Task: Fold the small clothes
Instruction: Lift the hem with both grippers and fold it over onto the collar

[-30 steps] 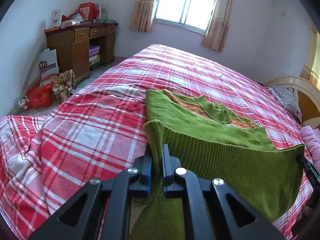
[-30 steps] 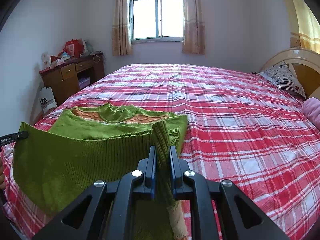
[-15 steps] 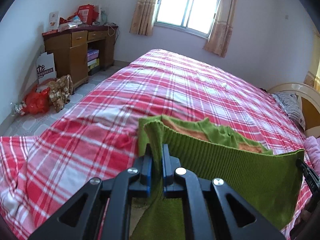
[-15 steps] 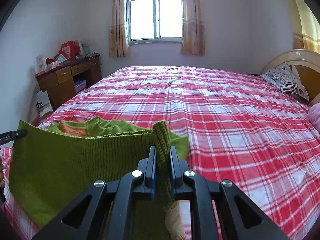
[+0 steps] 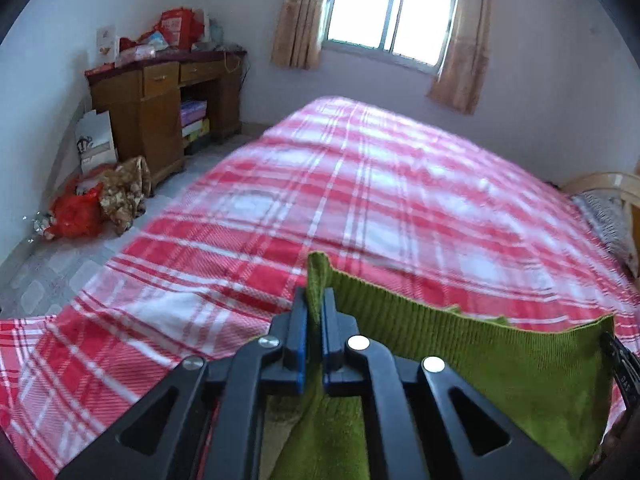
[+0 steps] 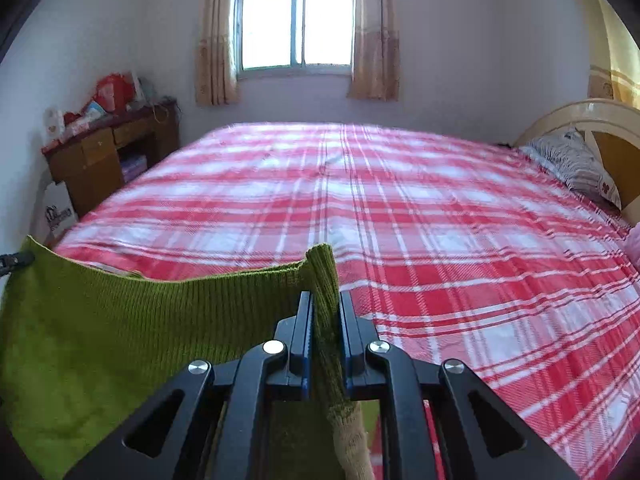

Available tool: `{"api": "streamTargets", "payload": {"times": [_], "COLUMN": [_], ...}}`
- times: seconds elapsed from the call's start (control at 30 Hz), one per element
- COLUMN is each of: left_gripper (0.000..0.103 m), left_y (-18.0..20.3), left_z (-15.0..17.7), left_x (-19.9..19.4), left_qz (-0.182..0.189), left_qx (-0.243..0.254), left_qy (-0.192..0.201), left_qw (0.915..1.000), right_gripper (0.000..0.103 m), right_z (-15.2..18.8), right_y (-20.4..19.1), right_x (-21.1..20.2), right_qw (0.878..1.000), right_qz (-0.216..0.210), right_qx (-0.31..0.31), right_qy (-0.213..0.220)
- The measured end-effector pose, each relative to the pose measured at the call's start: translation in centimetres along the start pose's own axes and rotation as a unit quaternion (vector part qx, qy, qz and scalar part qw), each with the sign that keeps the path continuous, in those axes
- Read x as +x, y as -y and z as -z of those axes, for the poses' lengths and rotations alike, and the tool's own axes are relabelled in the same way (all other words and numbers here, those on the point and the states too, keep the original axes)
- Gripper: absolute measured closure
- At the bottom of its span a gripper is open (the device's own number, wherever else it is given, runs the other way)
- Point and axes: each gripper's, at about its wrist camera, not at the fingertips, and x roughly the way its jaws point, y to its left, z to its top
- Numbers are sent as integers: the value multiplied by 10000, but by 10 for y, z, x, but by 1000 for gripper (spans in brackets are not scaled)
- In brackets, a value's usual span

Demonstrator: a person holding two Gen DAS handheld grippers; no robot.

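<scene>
A small green knit sweater (image 5: 480, 356) hangs stretched between my two grippers over a bed with a red and white plaid sheet (image 5: 360, 208). My left gripper (image 5: 315, 300) is shut on one corner of its ribbed edge. My right gripper (image 6: 325, 300) is shut on the other corner, and the sweater (image 6: 100, 340) spreads away to the left in that view. A cream cuff or hem end (image 6: 352, 448) dangles below the right jaws. The rest of the sweater is hidden behind the raised edge.
A wooden desk (image 5: 160, 112) with red bags and boxes stands by the left wall. Red and brown bags (image 5: 96, 200) lie on the floor beside it. A window with curtains (image 6: 296, 24) is ahead. Headboard and pillows (image 6: 576, 164) are at the right.
Both grippers carried the sweater's near edge forward across the bed, over the part lying flat. The orange collar and the flat half, seen earlier, are now hidden behind the raised edge.
</scene>
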Motion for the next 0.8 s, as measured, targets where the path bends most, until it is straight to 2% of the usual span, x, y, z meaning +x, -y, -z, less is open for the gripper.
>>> {"api": "streamTargets", "payload": {"times": [0.17,0.27,0.37,0.47,0.5,0.53,0.63,0.67,0.7,0.8], "left_gripper": [97,97,97,96,93,91,61,47,43,43], "left_y": [4,3,3,2,1,0,-4,-5,-6,-6], "left_z": [18,14,14,13,13,11,9,11,14,34], "left_x": [35,35,46,46,43,38,8,-7,-18,-52], "left_qz": [-401,-451,-602,-624,-593,-565,-506,-569,-595,-453], "left_qx": [140,57,72,41,23,20,204,317,409,631], "left_qy": [-292,-237,-490,-545,-533,-534,-323,-193,-122,-163], "left_qw": [9987,9987,9970,9966,9968,9970,9980,9977,9973,9968], "right_gripper": [95,95,95,95,95,95,95,95,95,95], "right_z": [13,12,15,16,16,15,16,18,19,32], "right_y": [5,15,17,16,19,28,52,58,60,53], "right_x": [37,43,54,59,56,44,-4,-23,-37,-68], "right_qw": [9990,9986,9966,9955,9959,9967,9917,9898,9904,9945], "right_qz": [241,211,325,364,308,178,352,369,239,-170], "right_qx": [83,227,312,303,380,617,1153,1230,1217,971], "right_qy": [-369,-419,-695,-824,-756,-493,436,611,603,348]}}
